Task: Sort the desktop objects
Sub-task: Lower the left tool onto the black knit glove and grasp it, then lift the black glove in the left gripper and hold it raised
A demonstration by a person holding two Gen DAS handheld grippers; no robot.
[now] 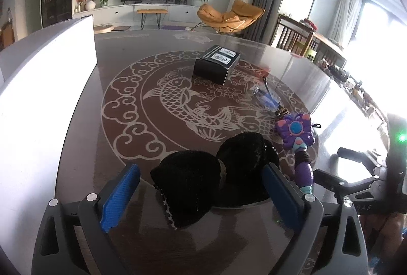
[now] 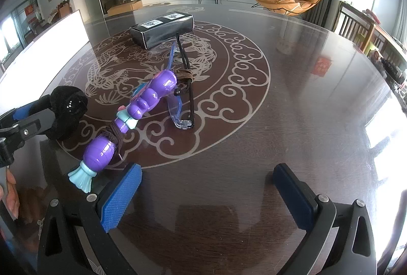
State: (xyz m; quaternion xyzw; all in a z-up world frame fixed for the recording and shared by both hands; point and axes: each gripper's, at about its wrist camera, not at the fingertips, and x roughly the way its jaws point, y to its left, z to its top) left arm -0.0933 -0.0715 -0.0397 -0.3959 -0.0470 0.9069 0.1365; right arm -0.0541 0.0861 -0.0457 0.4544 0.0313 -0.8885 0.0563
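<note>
A black fuzzy bow (image 1: 193, 180) lies on the dark table, between the two blue pads of my left gripper (image 1: 201, 173). The gripper is open: a gap shows between the left pad (image 1: 122, 196) and the bow, while the right pad sits close against its other lobe. In the right wrist view the same bow (image 2: 67, 112) is at the left edge. My right gripper (image 2: 207, 173) hovers open over bare table, holding nothing. A purple toy wand (image 2: 142, 107) wrapped with a brown hair tie (image 2: 114, 132) lies just left of its left finger. Glasses (image 2: 183, 86) rest beyond the wand.
A black box (image 1: 216, 66) stands near the table's middle on the fish pattern. A tall white panel (image 1: 45, 86) lines the left side. The wand (image 1: 297, 132) and glasses (image 1: 269, 96) lie right of the bow. A hand (image 2: 10, 198) shows at the lower left.
</note>
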